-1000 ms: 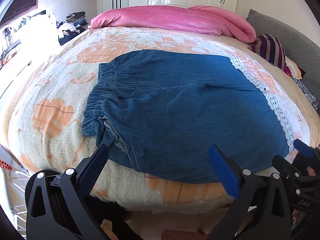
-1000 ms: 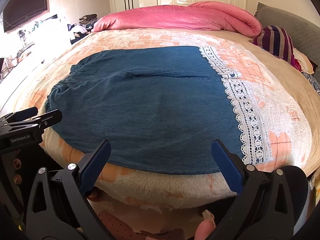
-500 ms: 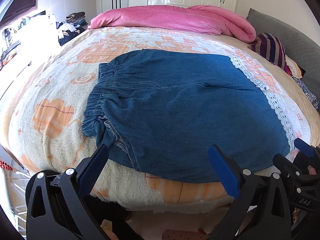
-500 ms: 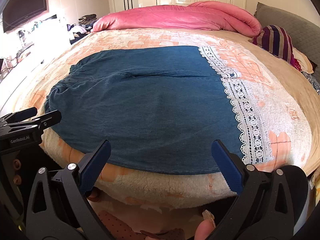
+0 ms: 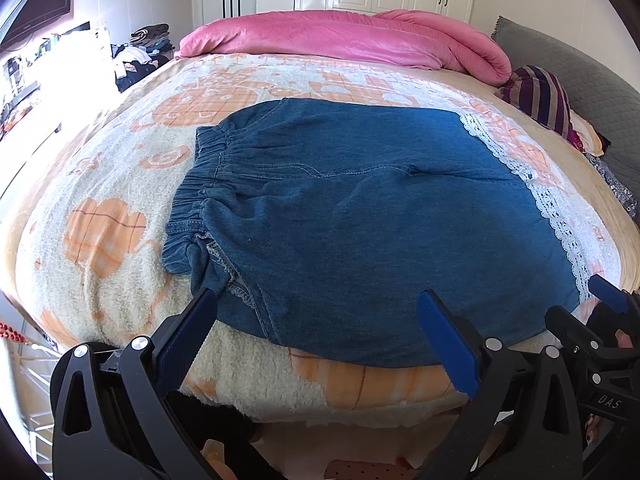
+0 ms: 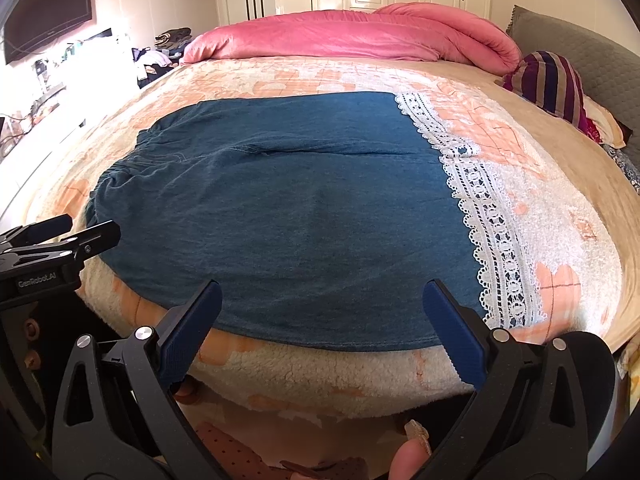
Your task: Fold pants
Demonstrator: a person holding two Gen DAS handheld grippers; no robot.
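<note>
Blue denim pants (image 5: 360, 216) with a white lace hem (image 5: 560, 220) lie flat on the bed, elastic waistband (image 5: 196, 196) to the left, hem to the right. In the right wrist view the same pants (image 6: 288, 216) fill the middle, with the lace hem (image 6: 492, 232) at the right. My left gripper (image 5: 316, 320) hovers open at the bed's near edge, near the waistband end, nothing between its blue pads. My right gripper (image 6: 320, 312) is open too, at the near edge by the hem end. Each gripper shows in the other's view: the right gripper (image 5: 600, 320), the left gripper (image 6: 52, 240).
The bed carries a cream and orange fleece blanket (image 5: 100, 232). A pink duvet (image 5: 340, 36) is bunched along the far side, a striped pillow (image 5: 540, 96) and grey headboard (image 5: 580, 64) at the right. Clothes piles (image 5: 140, 52) and a wall TV (image 6: 48, 16) sit at the left.
Almost nothing differs; both grippers hold their place at the near edge, open, with only a slight drift of the views.
</note>
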